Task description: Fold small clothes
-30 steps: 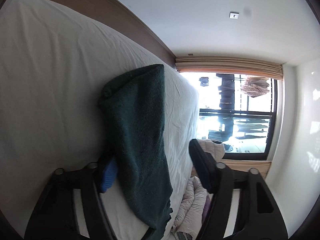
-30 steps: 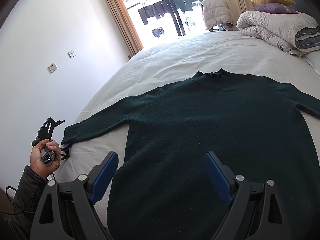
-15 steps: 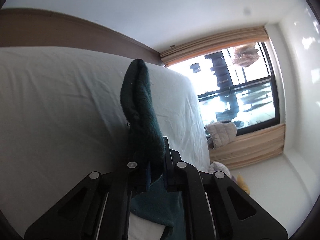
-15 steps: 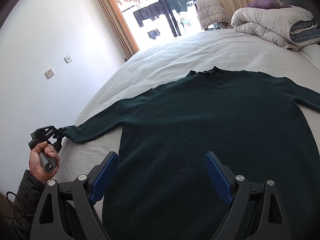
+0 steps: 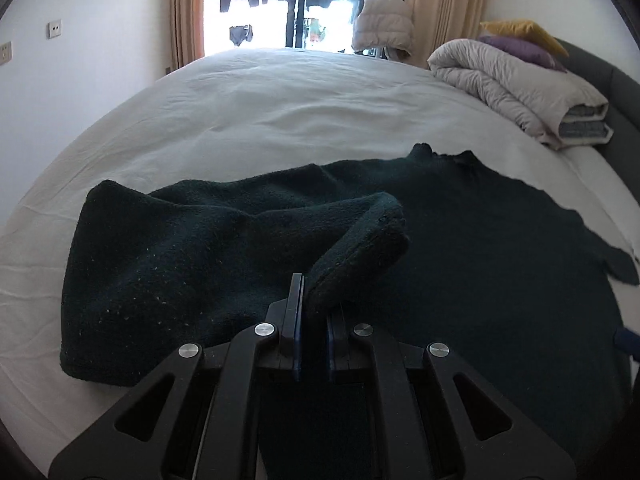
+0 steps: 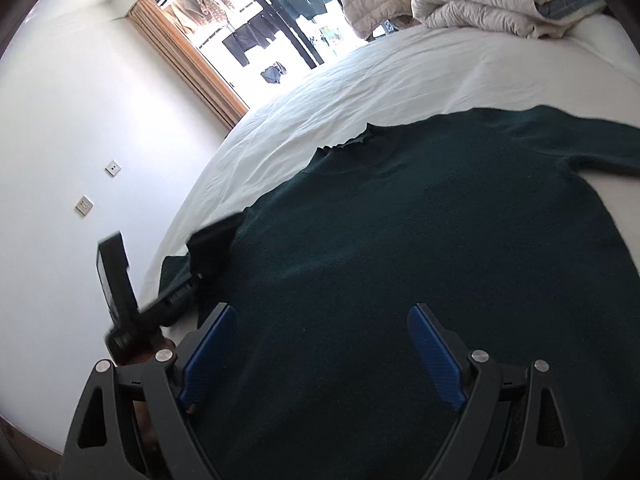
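Note:
A dark green knit sweater (image 5: pixel 500 264) lies flat on the white bed sheet (image 5: pixel 280 100), its collar toward the window. My left gripper (image 5: pixel 310 296) is shut on the cuff of its left sleeve (image 5: pixel 180 248). That sleeve is lifted and doubled over toward the sweater's body. In the right wrist view the sweater (image 6: pixel 420 220) fills the middle. My right gripper (image 6: pixel 320 324) hangs open just above its lower part, with nothing between the blue pads. The left gripper (image 6: pixel 200 256) shows blurred at the sweater's left edge, with a hand partly hidden behind my right fingers.
A folded pale duvet (image 5: pixel 516 80) with purple and yellow pillows (image 5: pixel 520 36) sits at the bed's far right, against a dark headboard (image 5: pixel 600 76). A puffy jacket (image 5: pixel 382 20) hangs by the bright window. The wall with sockets (image 6: pixel 84 206) runs close along the bed's left side.
The left gripper closed on the sleeve cuff, rolled upright and carried the sleeve from the bed's edge over toward the sweater's body. The right gripper shifted and tilted, staying open.

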Demonstrator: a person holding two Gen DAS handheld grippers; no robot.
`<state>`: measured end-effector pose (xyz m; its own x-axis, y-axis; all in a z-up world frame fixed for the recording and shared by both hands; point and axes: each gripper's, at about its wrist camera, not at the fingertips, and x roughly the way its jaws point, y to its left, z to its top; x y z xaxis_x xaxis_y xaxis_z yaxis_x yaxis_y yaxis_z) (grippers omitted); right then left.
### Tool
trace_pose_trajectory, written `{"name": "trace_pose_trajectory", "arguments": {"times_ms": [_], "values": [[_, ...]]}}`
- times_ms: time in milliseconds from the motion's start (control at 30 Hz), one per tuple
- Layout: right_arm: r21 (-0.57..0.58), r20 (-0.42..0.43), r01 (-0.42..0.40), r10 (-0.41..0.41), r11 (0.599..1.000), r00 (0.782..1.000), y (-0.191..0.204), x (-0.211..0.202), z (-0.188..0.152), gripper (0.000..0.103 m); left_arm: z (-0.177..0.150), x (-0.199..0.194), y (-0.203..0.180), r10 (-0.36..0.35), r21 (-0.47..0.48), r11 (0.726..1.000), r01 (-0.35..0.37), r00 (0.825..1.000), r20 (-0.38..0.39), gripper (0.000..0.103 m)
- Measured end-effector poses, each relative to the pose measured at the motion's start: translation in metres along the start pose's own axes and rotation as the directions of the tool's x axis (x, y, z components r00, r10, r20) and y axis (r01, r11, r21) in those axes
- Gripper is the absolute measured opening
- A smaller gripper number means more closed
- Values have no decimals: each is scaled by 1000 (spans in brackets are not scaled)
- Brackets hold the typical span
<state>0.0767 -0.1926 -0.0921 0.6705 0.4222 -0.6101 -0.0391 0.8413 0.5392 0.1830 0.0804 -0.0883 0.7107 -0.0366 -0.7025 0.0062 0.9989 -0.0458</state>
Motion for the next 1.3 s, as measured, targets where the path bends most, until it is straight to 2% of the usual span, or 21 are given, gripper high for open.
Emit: {"name": "trace_pose_trajectory", "arguments": {"times_ms": [67,133,233,300,433,567,667,733,767,833,867,1000,1100,1200,1300], "values": [[72,-46,-78,81,994,996,-8,24,16,90,-16,-3,-10,28,36,999,-29,999,30,8],[131,-98,-174,188,976,977,-6,54,30,90,-13,-5,-11,66,84,994,-72,996,67,8],[208,-188,-283,322,936,928,11,103,44,89,-30,-12,-29,103,149,982,-116,990,93,8],[228,-243,-327,379,917,893,27,131,51,89,-39,-13,-42,116,180,975,-132,988,101,8],[287,-302,-363,443,886,844,51,173,65,89,-43,-23,-38,108,176,976,-125,989,103,8],[287,-342,-341,428,895,836,65,196,75,87,-45,-25,-40,107,178,976,-124,989,102,8],[267,-380,-321,405,909,832,67,212,79,66,-45,-23,-42,109,182,975,-126,989,99,8],[240,-406,-309,385,920,829,70,220,78,44,-45,-22,-44,110,185,975,-126,989,97,8],[222,-417,-303,371,927,829,71,223,78,38,-45,-23,-44,111,188,974,-127,989,94,8],[195,-425,-293,350,936,835,72,225,78,14,-44,-22,-48,113,197,972,-129,990,89,8],[178,-421,-290,339,940,841,71,223,79,11,-43,-21,-50,113,205,970,-129,990,88,8],[113,-372,-304,324,946,870,69,205,92,9,-37,-26,-69,90,263,958,-117,990,113,9],[75,-328,-310,317,948,890,62,184,110,9,-33,-34,-81,37,260,963,-67,992,119,9],[72,-298,-291,299,954,907,42,170,125,9,-32,-42,-89,-28,253,967,-3,993,117,10],[115,-248,-255,276,960,929,9,154,139,9,-34,-49,-91,-61,239,970,31,991,120,10]]}}
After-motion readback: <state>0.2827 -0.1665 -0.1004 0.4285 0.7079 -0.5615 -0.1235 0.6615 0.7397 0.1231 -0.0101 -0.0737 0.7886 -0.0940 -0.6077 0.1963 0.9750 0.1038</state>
